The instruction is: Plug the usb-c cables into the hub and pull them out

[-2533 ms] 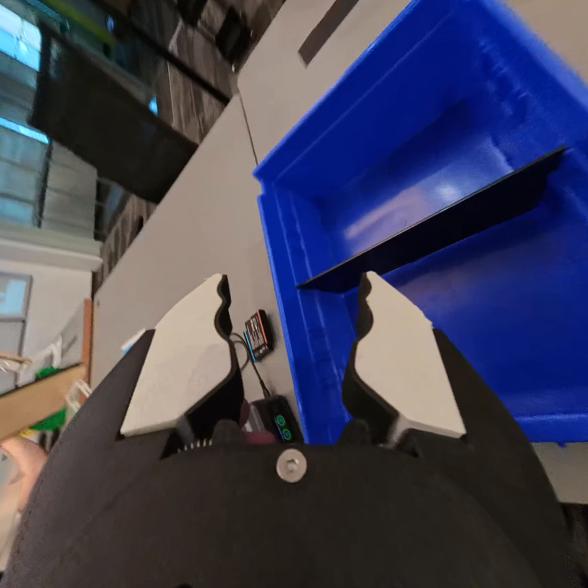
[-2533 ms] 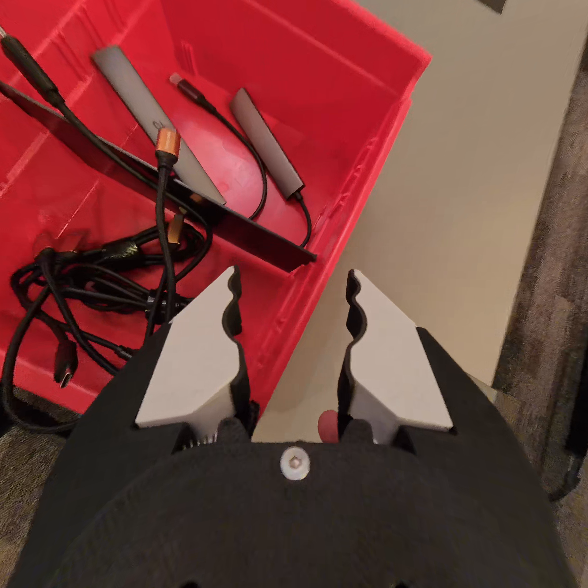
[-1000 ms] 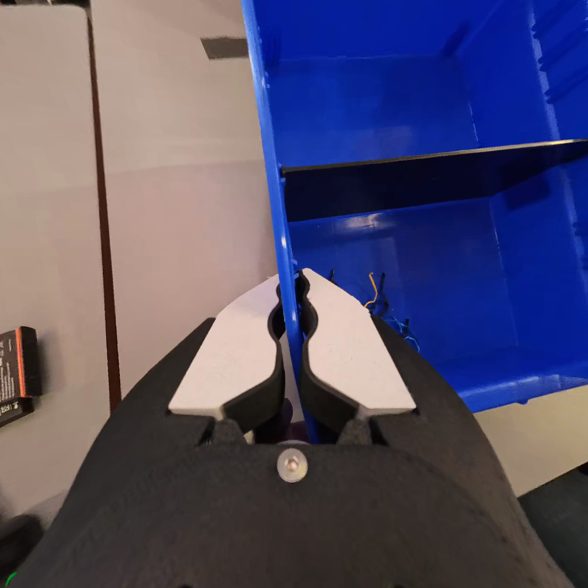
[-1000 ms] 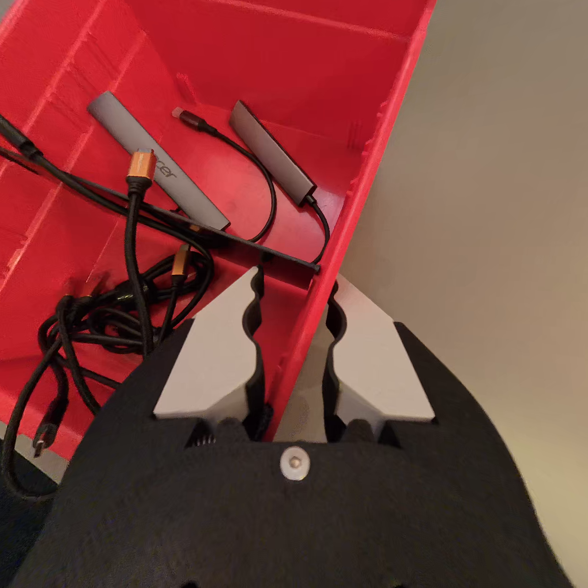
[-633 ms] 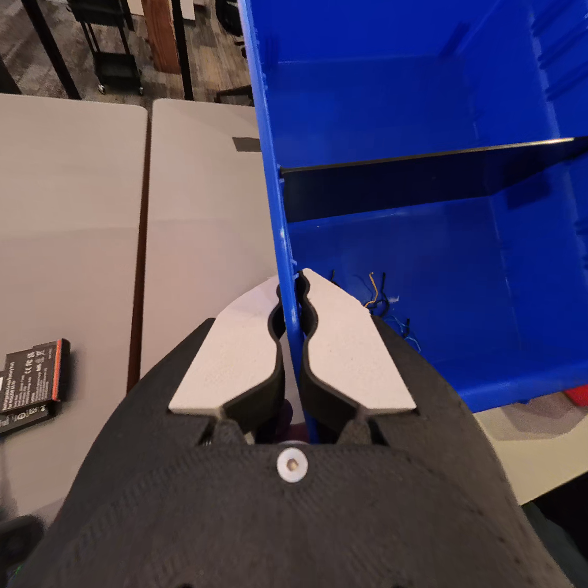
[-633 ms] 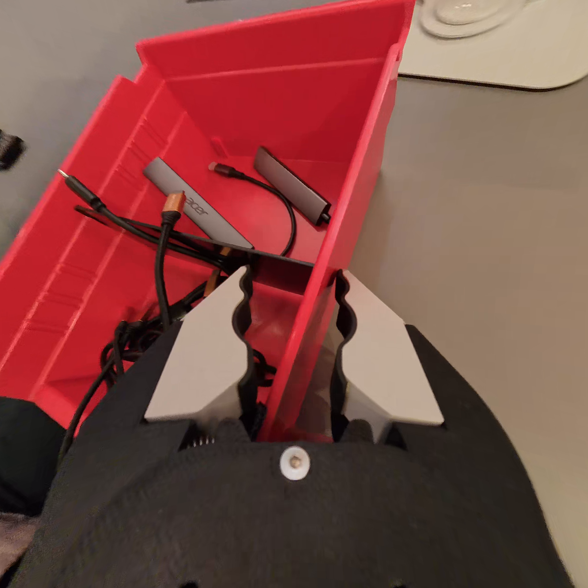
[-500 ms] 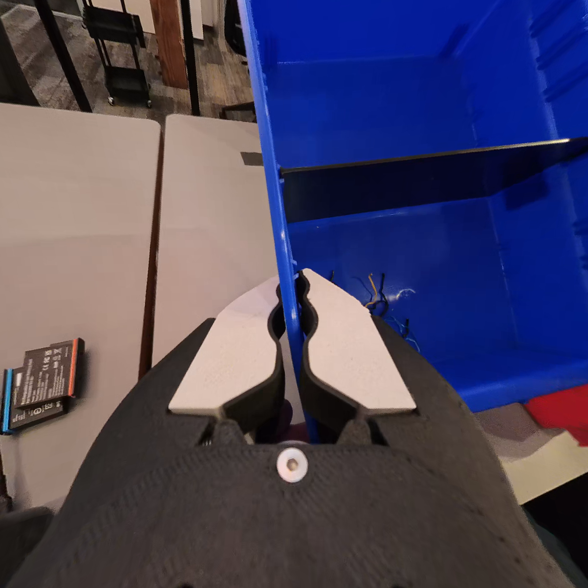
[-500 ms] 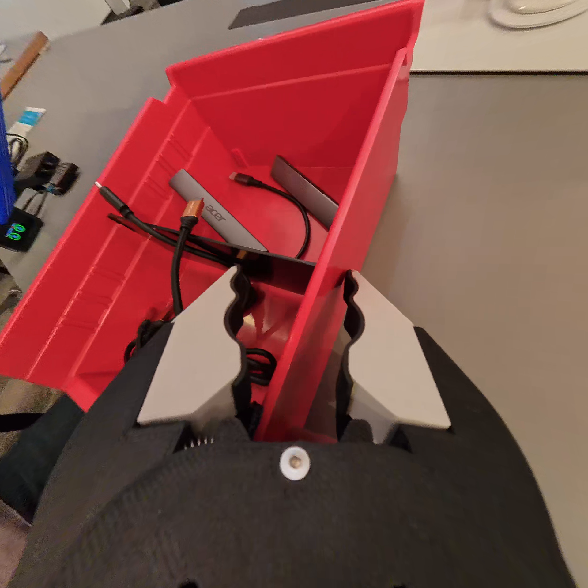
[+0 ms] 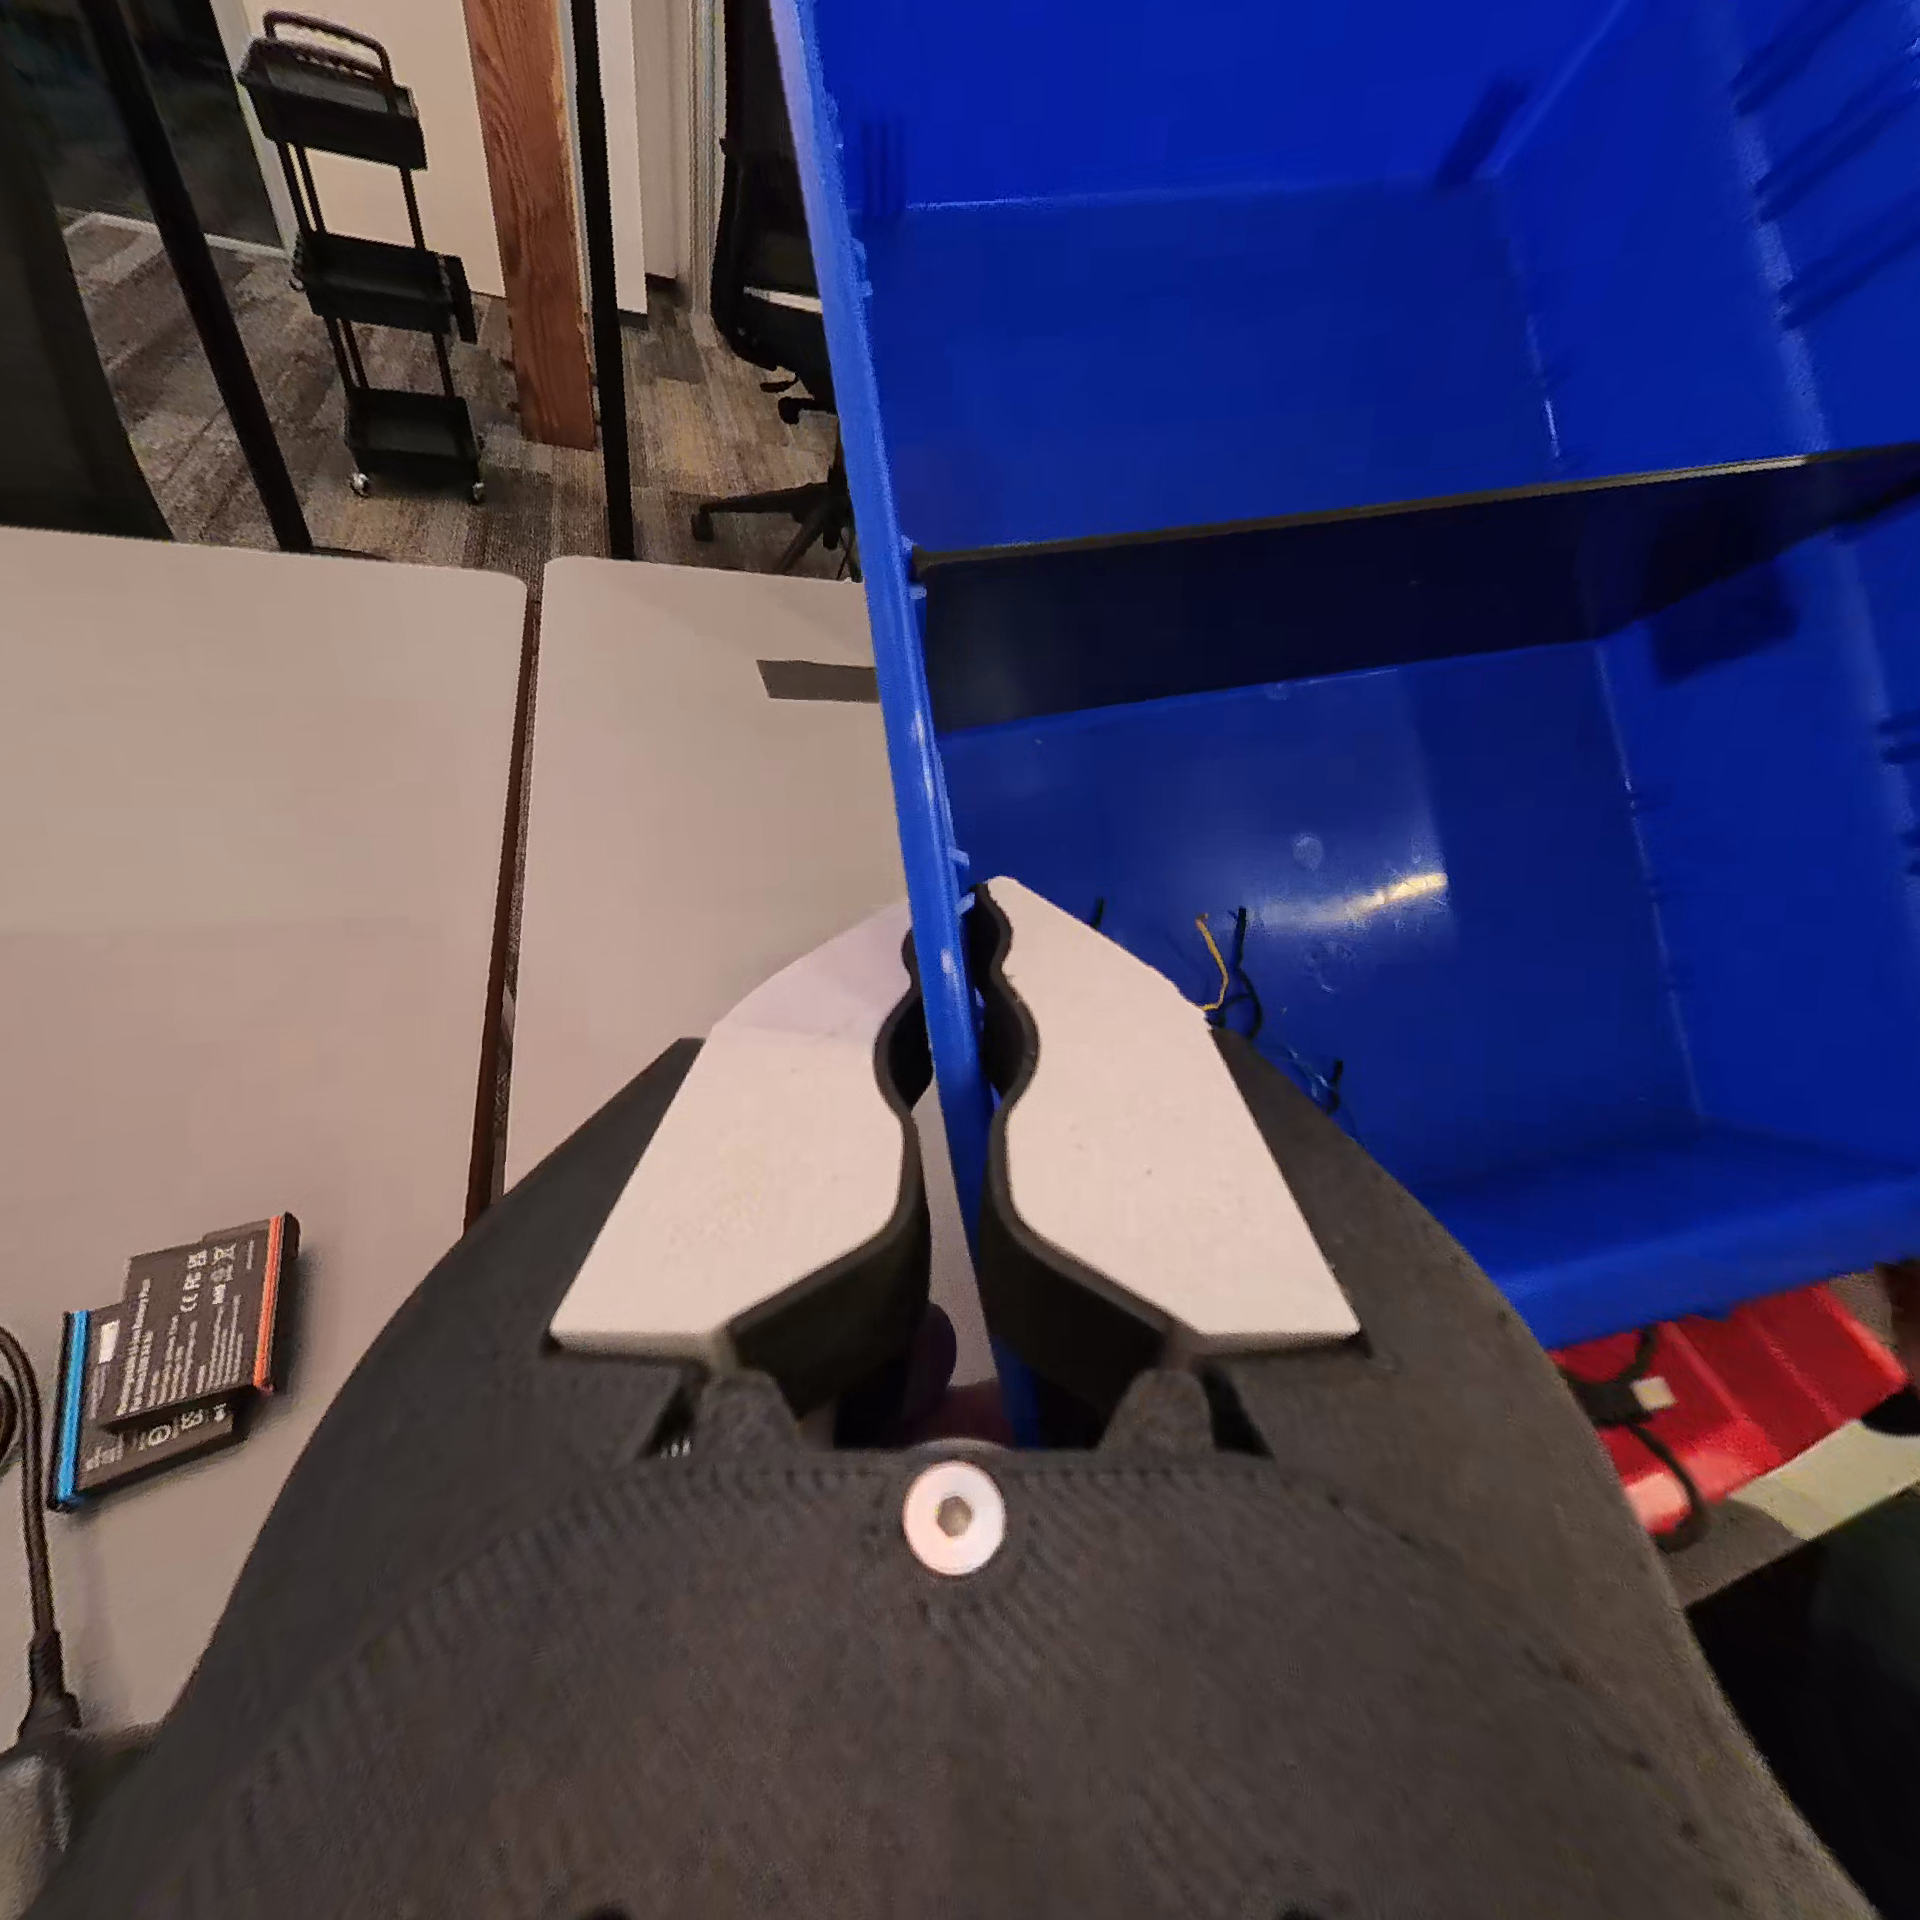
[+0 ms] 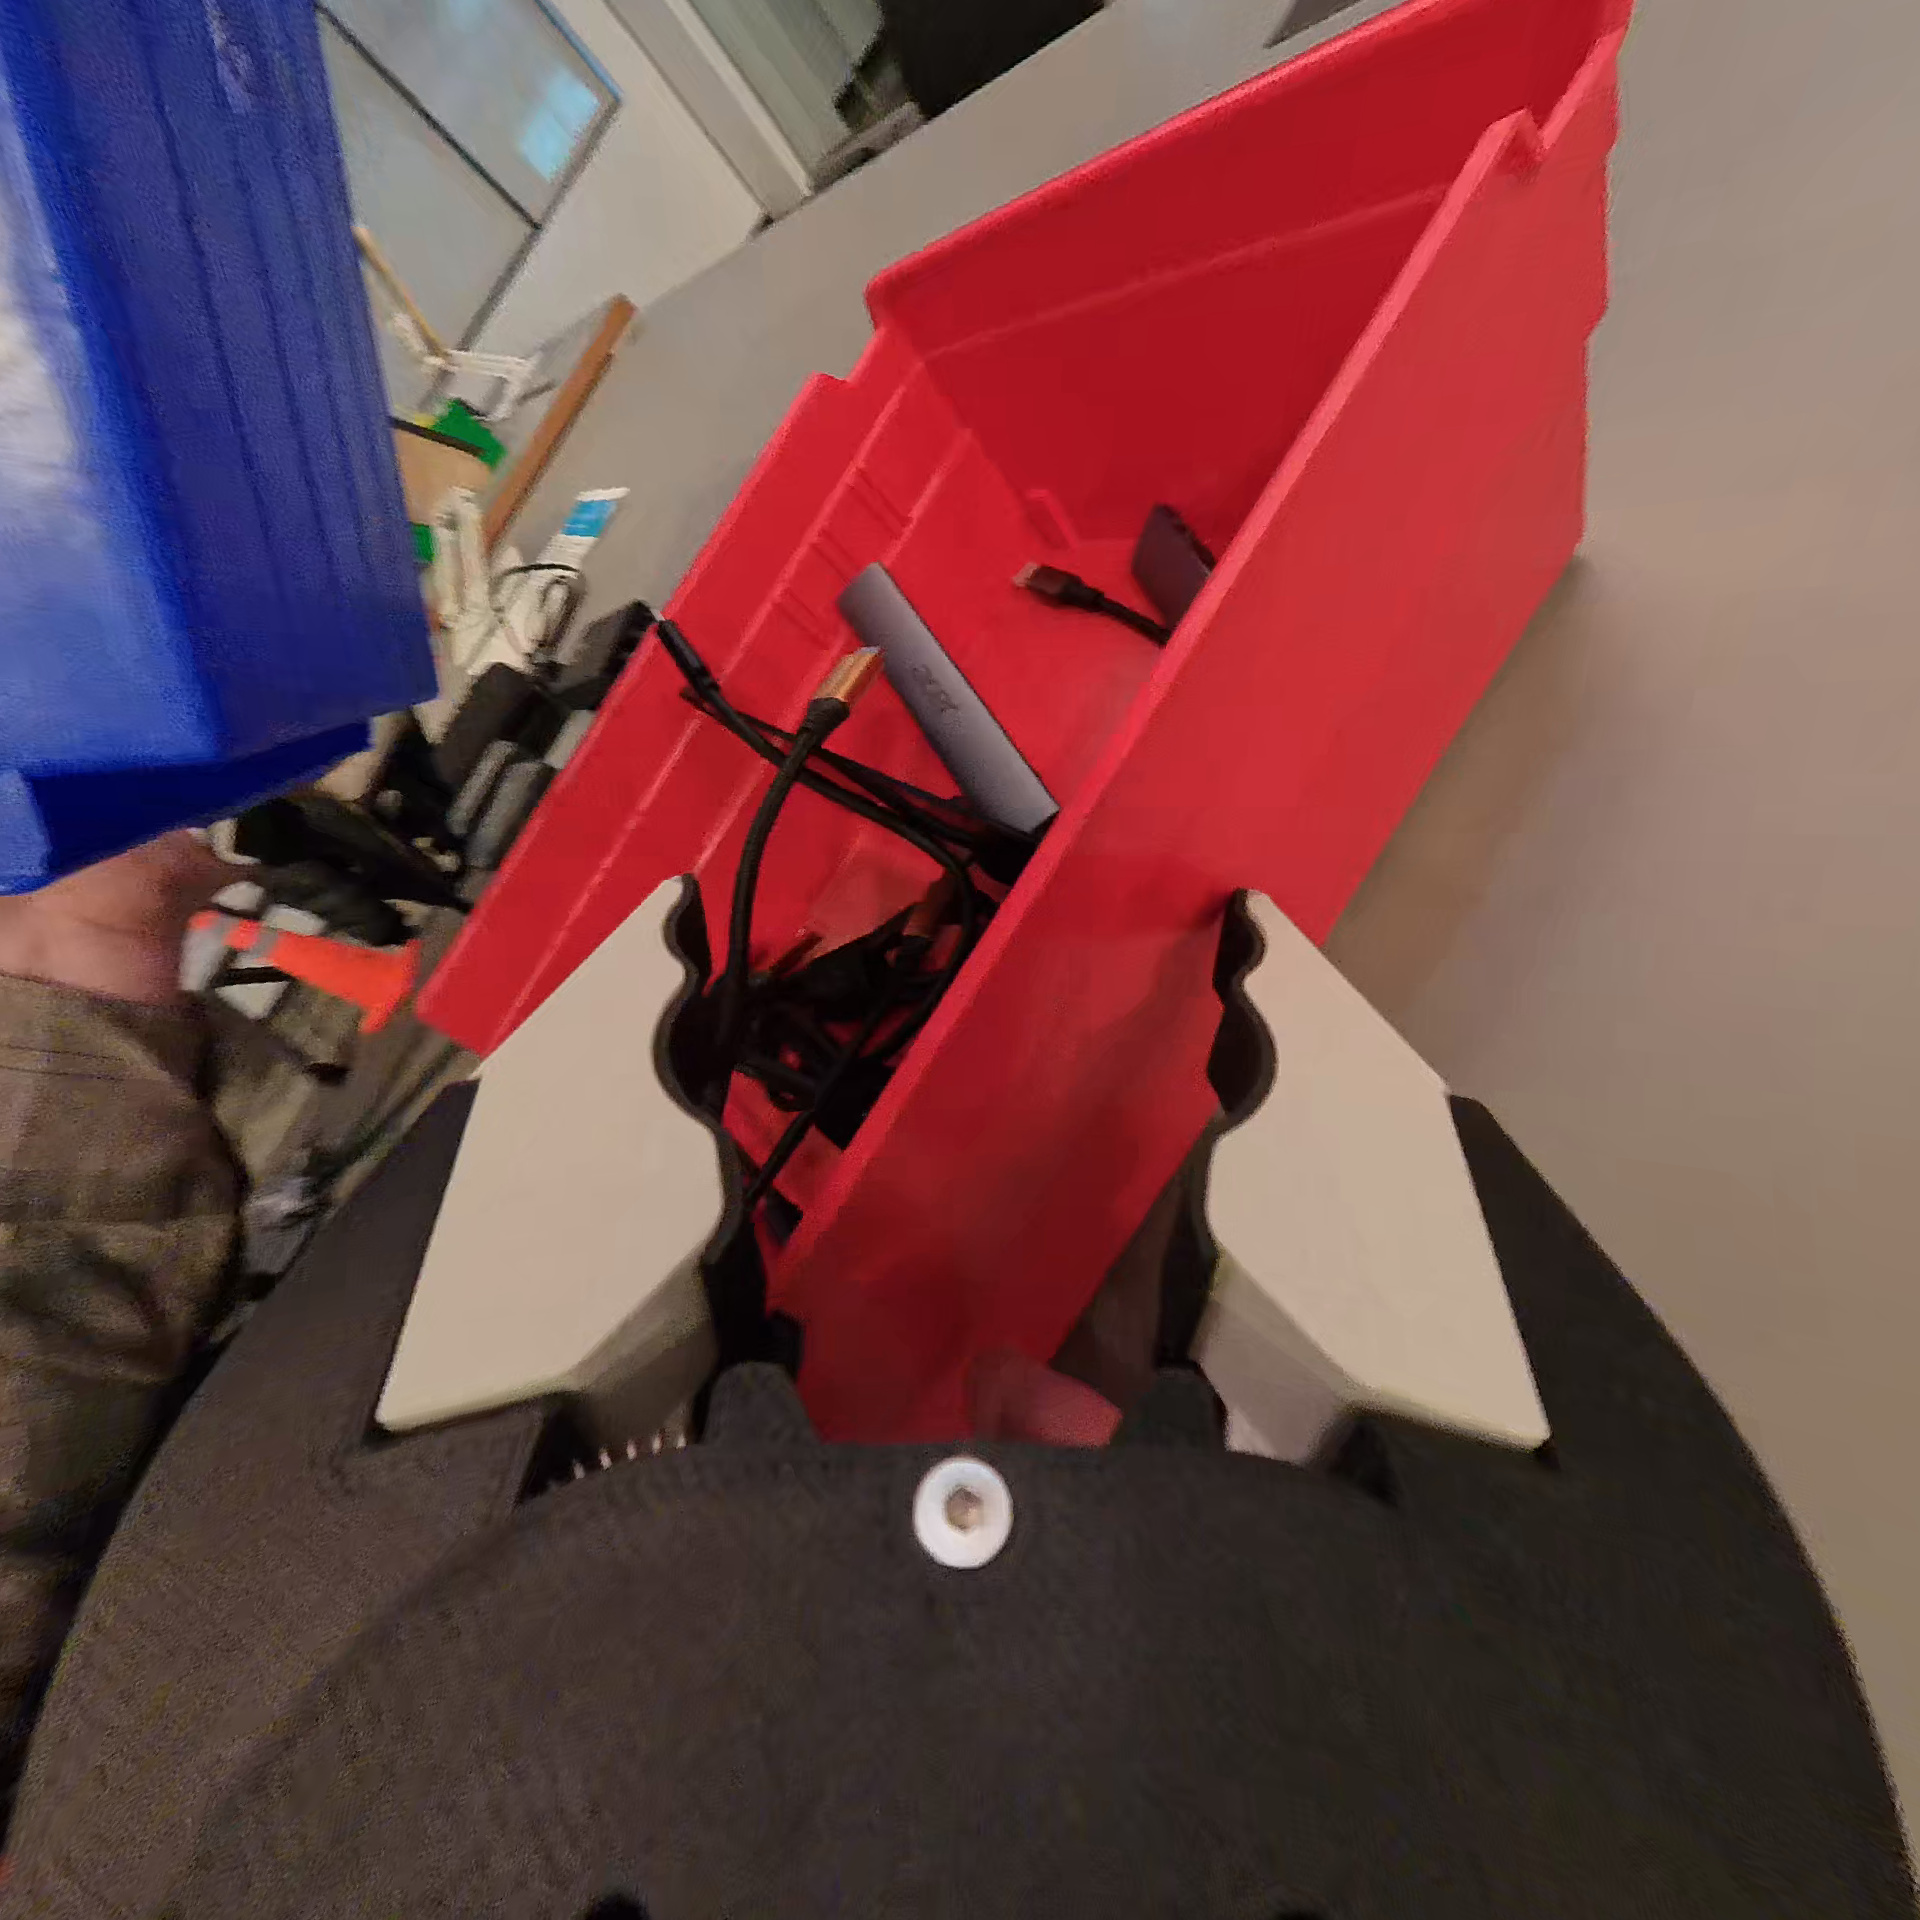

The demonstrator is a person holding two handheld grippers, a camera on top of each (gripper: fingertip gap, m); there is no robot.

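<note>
Red bin [image 10: 1299, 644] wall half-hides a grey hub [image 10: 1169, 556] between spread right tongs [image 10: 961, 925]; left tongs [image 9: 951, 914] pinch blue bin [image 9: 1247, 343]

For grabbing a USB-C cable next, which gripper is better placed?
Probably the right gripper: it is open, straddling the red bin's side wall, with the black cables just ahead of its inner finger. The left gripper is shut on the blue bin's wall, which holds no cables.

Tangled cables [image 10: 831, 977] crowd red bin [image 10: 1351, 644]; blue bin [image 9: 1455, 935] compartments open.
</note>
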